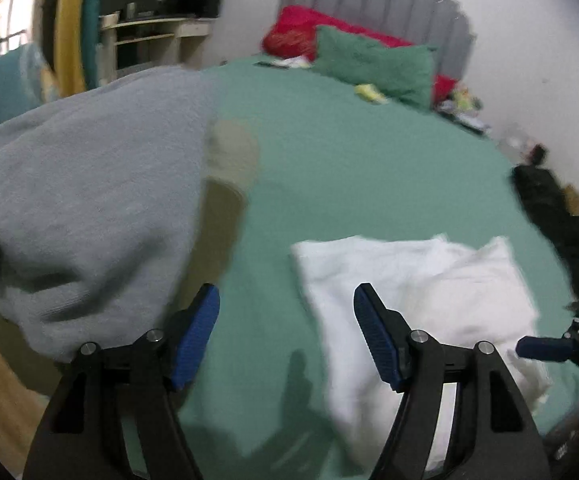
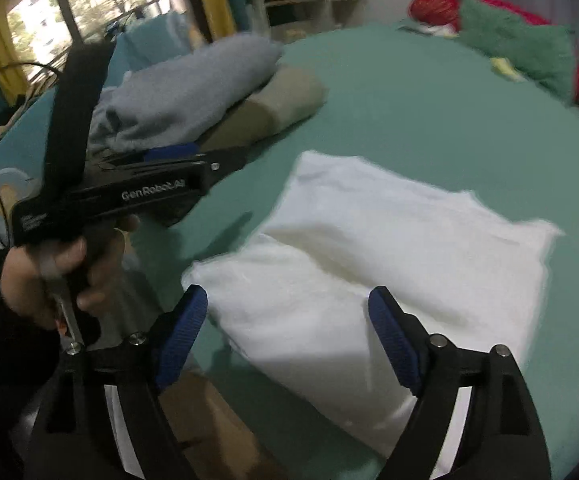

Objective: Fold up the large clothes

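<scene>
White garment lies folded flat on the green bed, just ahead of the right gripper and under the right finger of the left gripper — both spread wide, holding nothing. Likely it has been set down finished. Left of the left fingers sits a grey garment atop an olive one — probably stacked to keep folded pieces together

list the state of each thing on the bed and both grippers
white garment: folded, flat on the bed
grey-blue garment: folded, on top of the olive one
olive garment: folded, at the bottom of the pile
left gripper: open, holding nothing
right gripper: open, holding nothing
</scene>
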The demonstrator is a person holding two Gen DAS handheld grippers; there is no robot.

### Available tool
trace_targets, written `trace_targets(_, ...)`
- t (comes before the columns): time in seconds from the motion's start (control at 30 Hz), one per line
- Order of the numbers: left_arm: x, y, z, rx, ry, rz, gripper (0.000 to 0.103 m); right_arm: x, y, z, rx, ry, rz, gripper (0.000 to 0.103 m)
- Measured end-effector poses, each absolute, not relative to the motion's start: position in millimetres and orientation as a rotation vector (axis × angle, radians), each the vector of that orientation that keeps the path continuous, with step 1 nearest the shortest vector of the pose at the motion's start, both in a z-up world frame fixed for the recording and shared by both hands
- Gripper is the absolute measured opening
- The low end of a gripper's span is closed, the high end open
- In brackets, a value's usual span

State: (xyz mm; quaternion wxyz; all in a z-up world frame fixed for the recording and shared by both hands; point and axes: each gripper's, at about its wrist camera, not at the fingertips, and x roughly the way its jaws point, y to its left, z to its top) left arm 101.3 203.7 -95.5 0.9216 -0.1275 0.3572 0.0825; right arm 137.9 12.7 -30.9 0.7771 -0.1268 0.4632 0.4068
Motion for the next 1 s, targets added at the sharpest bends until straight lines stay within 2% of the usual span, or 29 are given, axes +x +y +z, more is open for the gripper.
trace_targets(0.17,107.2,150.7,-83.7,-0.167,0.727,-0.052,0.073,147.8,-71.9,-15.6,-0.179,0.965,0.727,0.086)
trace_targets(0.3,126.7,98.9,-91.6,-0.008,0.851,-0.145,0.073,174.5,-132.5,-43.1,0.005,1.043,0.579,0.086)
trace_targets(0.47,149.4,79.7,-110.1,0.061,0.963,-0.145,0.073,186.0,-171.1,-88.5,0.296,1.116,0.584,0.086)
trace_targets(0.6,177.8,95.4,-126.5,0.068,1.015,-0.033,0.075,181.1,-159.2,-105.5,0.344,1.126,0.685,0.085)
trace_targets(0.8,205.0,144.0,-120.9,0.044,0.955,0.200,0.075,182.2,-149.7,-120.4,0.447,1.118,0.736,0.086)
trace_targets(0.9,212.5,168.4,-130.9,-0.011,0.991,0.283,0.075,181.9,-143.9,-122.0,0.465,1.113,0.731,0.086)
trace_targets(0.97,209.9,178.3,-132.0,-0.054,0.997,0.295,0.075,180.1,-137.3,-120.1,0.410,1.122,0.734,0.058)
trace_targets(1.0,204.7,181.4,-131.1,-0.067,0.995,0.290,0.075,180.8,-137.8,-121.9,0.402,1.142,0.737,0.037)
